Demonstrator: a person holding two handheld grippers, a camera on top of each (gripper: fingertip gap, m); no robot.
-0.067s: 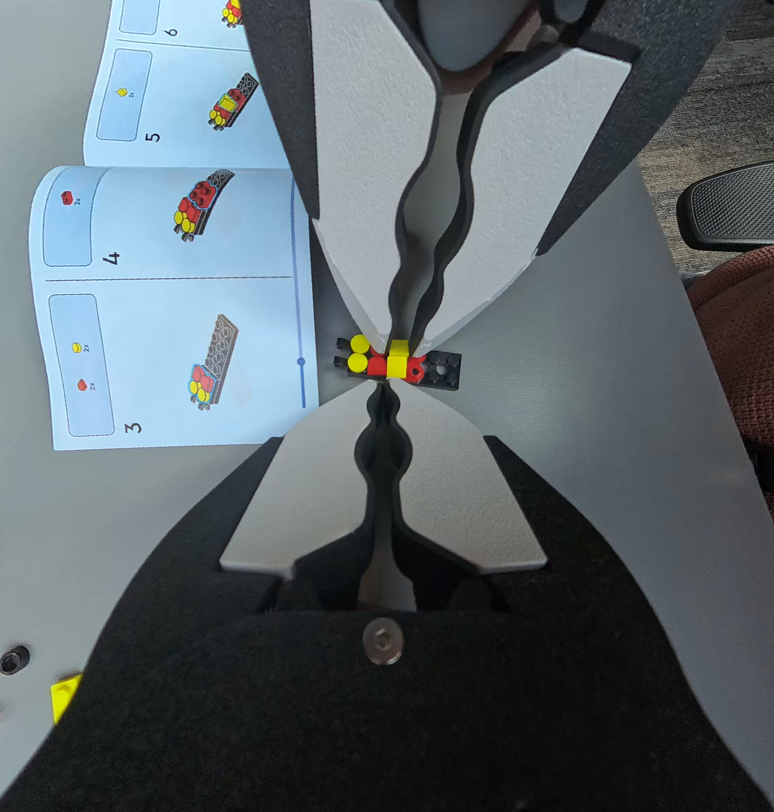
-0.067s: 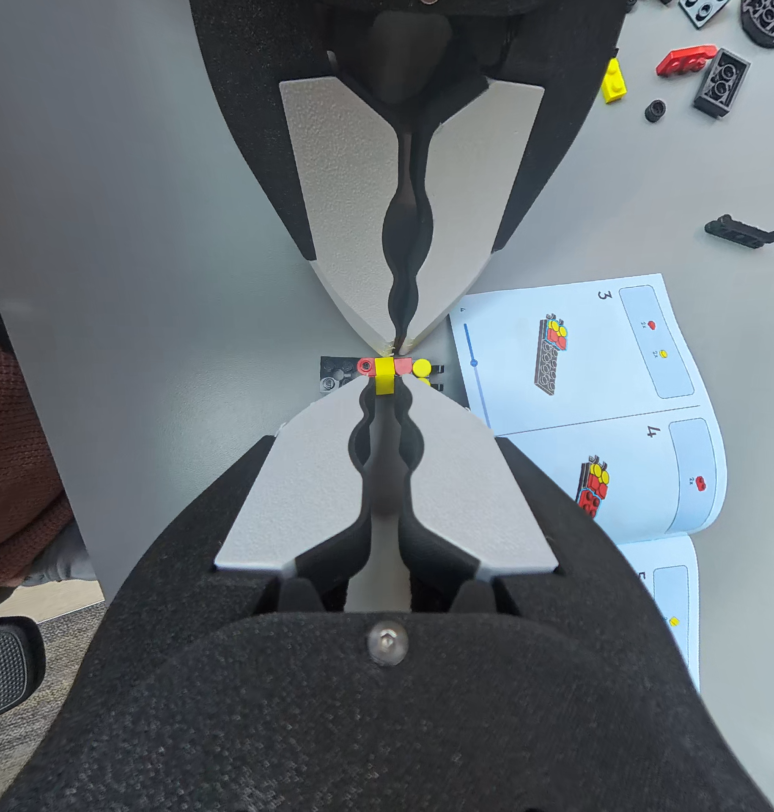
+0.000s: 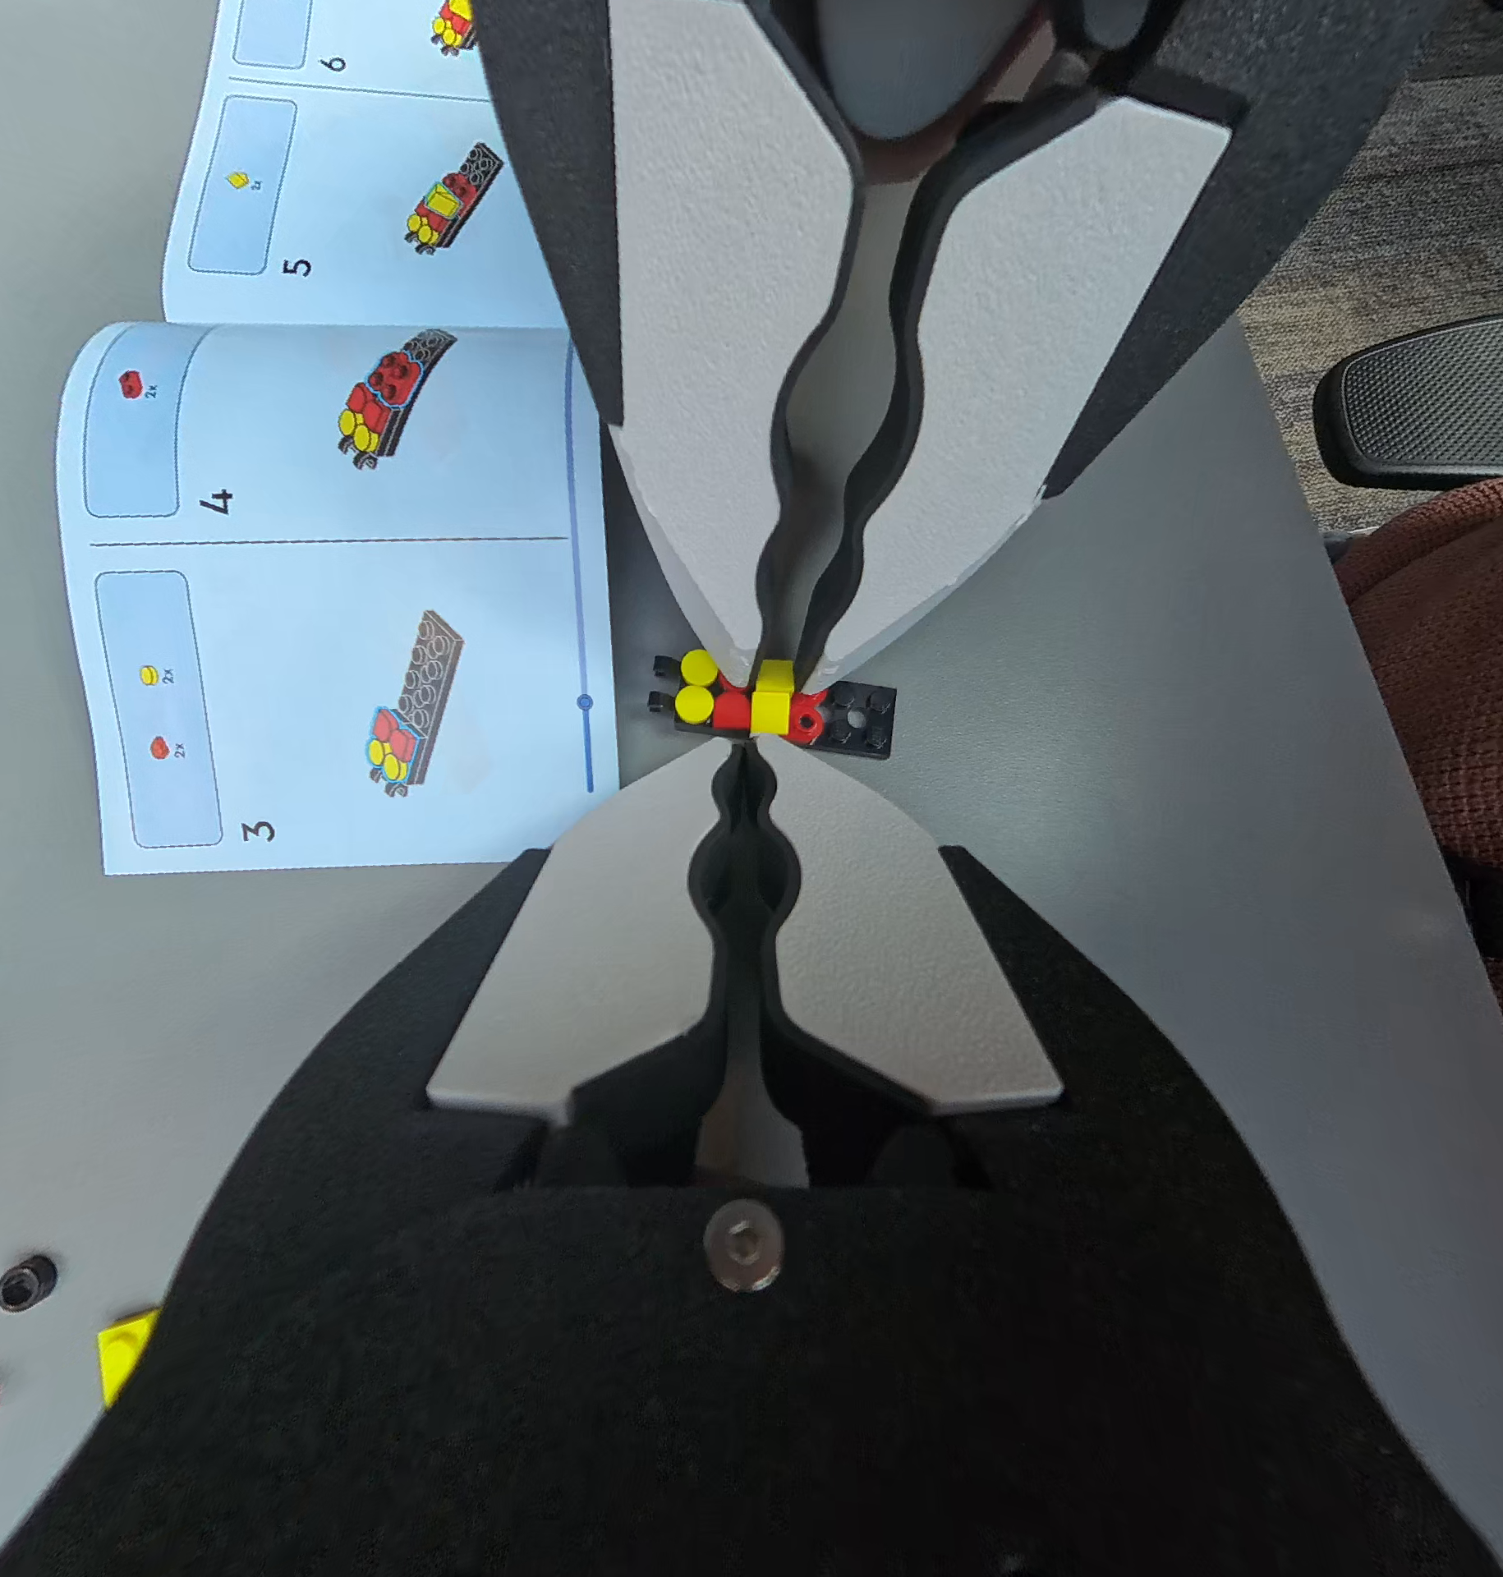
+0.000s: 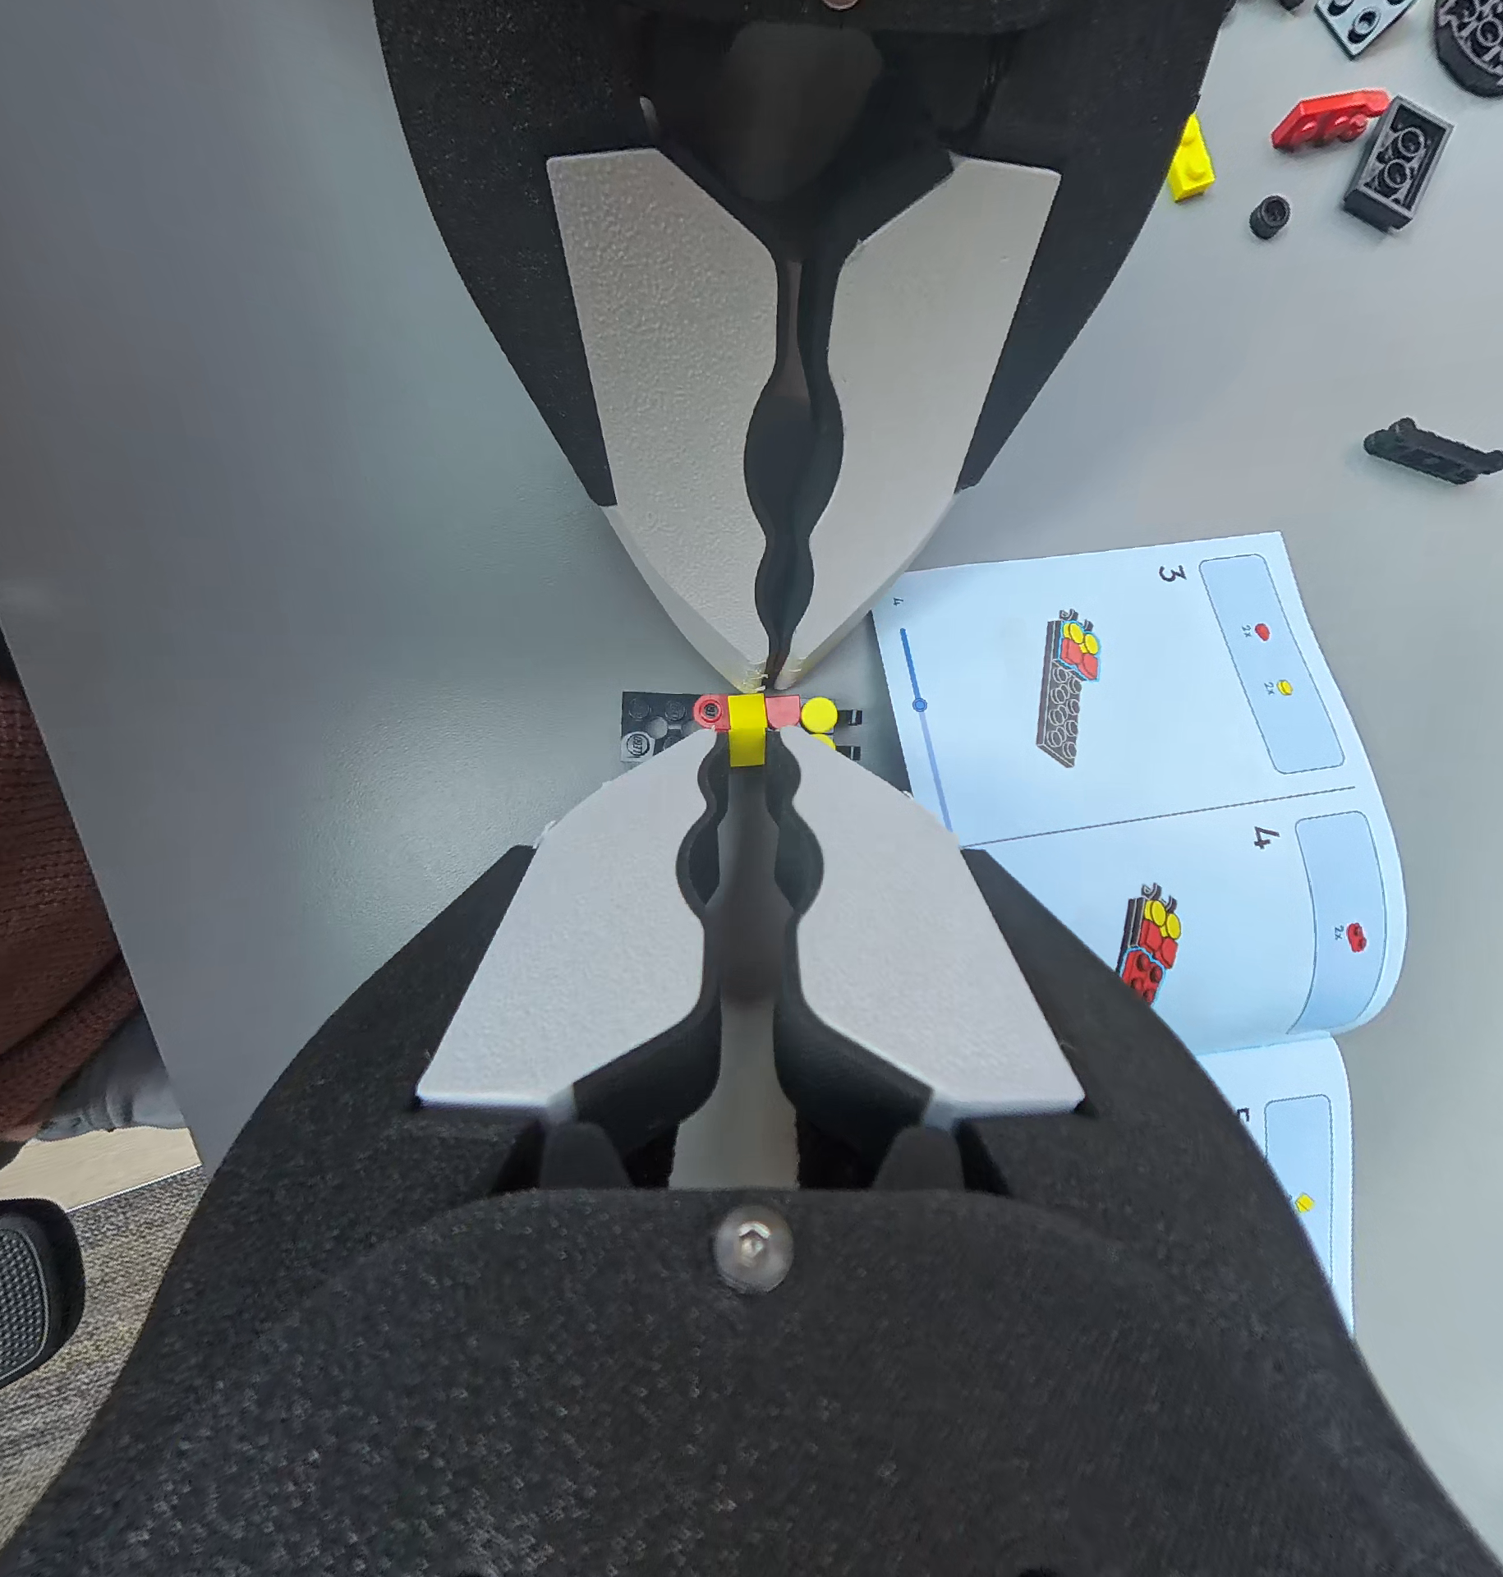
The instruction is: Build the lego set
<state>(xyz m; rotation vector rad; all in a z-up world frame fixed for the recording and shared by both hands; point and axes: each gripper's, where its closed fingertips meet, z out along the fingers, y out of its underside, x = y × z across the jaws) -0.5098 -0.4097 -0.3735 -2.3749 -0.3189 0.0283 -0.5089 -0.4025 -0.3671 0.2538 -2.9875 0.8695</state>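
A small Lego build sits on the grey table: a black plate [image 3: 859, 725] carrying two yellow round studs [image 3: 697, 687], red bricks [image 3: 731, 710] and a yellow brick [image 3: 769, 715]. The two grippers face each other across it. My right gripper [image 4: 746, 755] is shut on a second yellow brick [image 4: 746, 744] at the build's side; it shows at the top of the left wrist view [image 3: 778, 670]. My left gripper [image 3: 744, 749] is shut with its tips against the plate's opposite edge, holding nothing I can see; it shows at the top of the right wrist view [image 4: 769, 678].
An open light-blue instruction booklet [image 3: 347, 597] lies beside the build [image 4: 1158, 725]. Loose parts lie beyond it: a red piece [image 4: 1328, 119], a dark grey brick [image 4: 1397, 162], a yellow piece [image 4: 1192, 162], a black bar [image 4: 1435, 452]. The table edge and a chair [image 3: 1439, 401] are on the other side. My left and right fingertips are right by each other. Left tips and right tips are each some 15 cm from the black bar [image 4: 1435, 452].
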